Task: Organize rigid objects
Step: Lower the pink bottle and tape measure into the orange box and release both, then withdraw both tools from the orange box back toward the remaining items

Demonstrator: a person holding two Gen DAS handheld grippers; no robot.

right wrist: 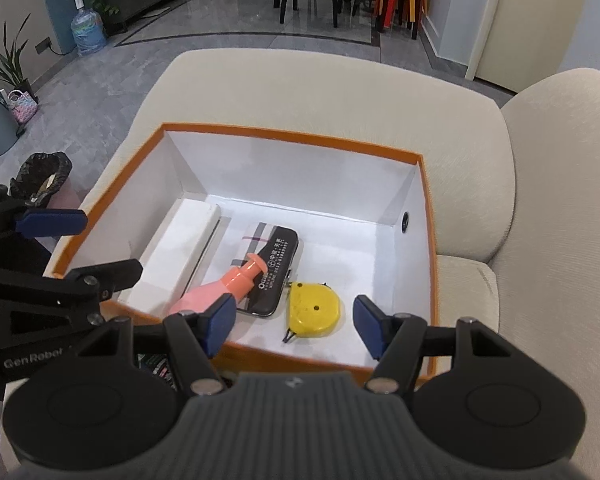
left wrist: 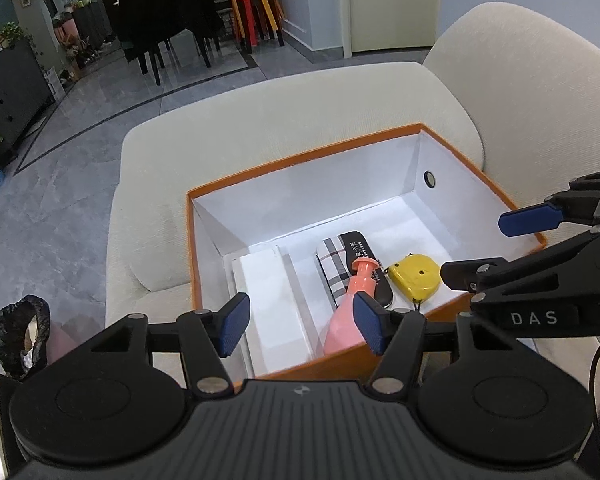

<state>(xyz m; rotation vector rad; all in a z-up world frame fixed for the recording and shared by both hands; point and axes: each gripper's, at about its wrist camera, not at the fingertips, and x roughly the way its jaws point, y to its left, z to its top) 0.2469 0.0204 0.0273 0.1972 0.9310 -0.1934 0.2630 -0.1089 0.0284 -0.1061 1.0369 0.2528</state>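
Cream sofa cushion (right wrist: 300, 92) bearing one orange-rimmed box (right wrist: 284, 135) with a white interior. Nearest, two grippers hover above the box's near rim: left gripper (left wrist: 300, 326) and right gripper (right wrist: 290, 326), each with jaws apart and empty. Inside the box, below the jaws: one pink bottle (right wrist: 220, 286), one yellow tape measure (right wrist: 313, 313), one black-and-plaid case (right wrist: 274, 264), one white carton (right wrist: 176, 252). Beyond the box: grey tiled floor (right wrist: 240, 46).

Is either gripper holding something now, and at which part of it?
Nothing is held. The left gripper and the right gripper are both open and empty above the box.
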